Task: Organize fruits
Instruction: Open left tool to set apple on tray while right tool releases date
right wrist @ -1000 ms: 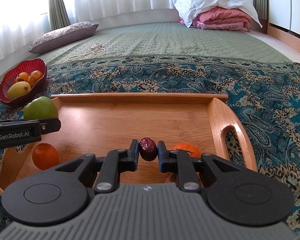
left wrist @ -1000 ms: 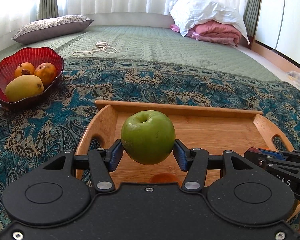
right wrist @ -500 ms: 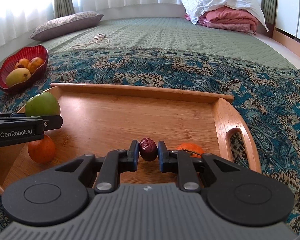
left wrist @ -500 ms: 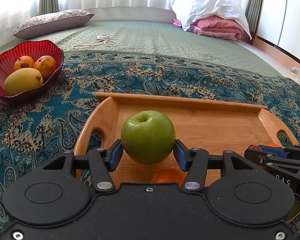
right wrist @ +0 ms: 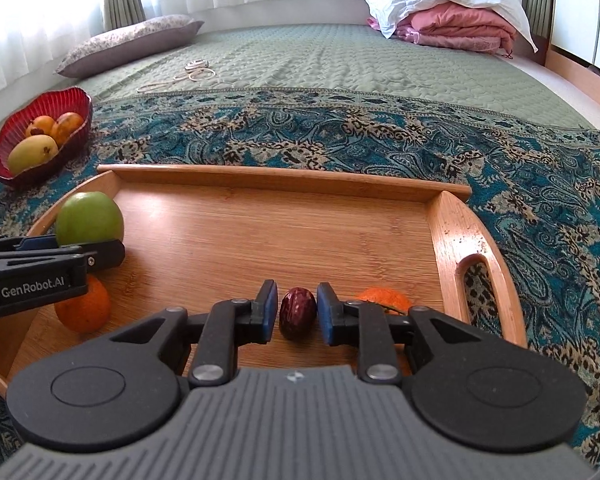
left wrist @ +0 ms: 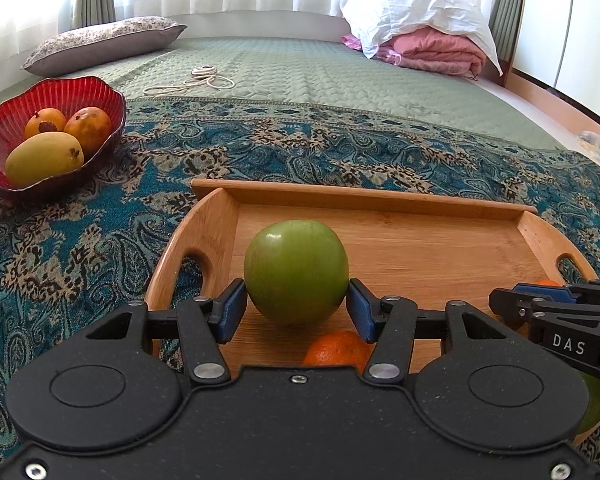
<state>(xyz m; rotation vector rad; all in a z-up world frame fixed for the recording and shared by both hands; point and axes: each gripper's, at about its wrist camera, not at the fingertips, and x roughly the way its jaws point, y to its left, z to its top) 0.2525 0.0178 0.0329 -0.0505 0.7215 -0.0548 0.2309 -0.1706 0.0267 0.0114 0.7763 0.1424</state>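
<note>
Fruit sits between both sets of my jaws. My left gripper (left wrist: 296,310) has its blue pads spread wide around a green apple (left wrist: 296,272); the left pad seems to touch it, the right shows a thin gap, so I cannot tell whether it is gripped. It hangs at the left end of the wooden tray (right wrist: 284,178), with an orange (right wrist: 84,308) on the tray floor just below and in front of it. My right gripper (right wrist: 297,312) has its jaws narrow around a dark red date (right wrist: 297,312), with slim gaps at either pad, so it looks loose between them, low over the near edge of the tray. A second orange (right wrist: 384,300) lies just beyond my right pad, near the tray's right handle. The tray rests on a teal paisley blanket (right wrist: 380,136) spread over the bed. Off to the left, well apart from the tray, a red bowl (left wrist: 100,92) holds a yellow mango (left wrist: 44,156) and two orange-skinned fruits (left wrist: 88,124). Farther back lie a coiled cord (left wrist: 198,80), a pillow (left wrist: 104,42) and folded bedding (left wrist: 428,40).
</note>
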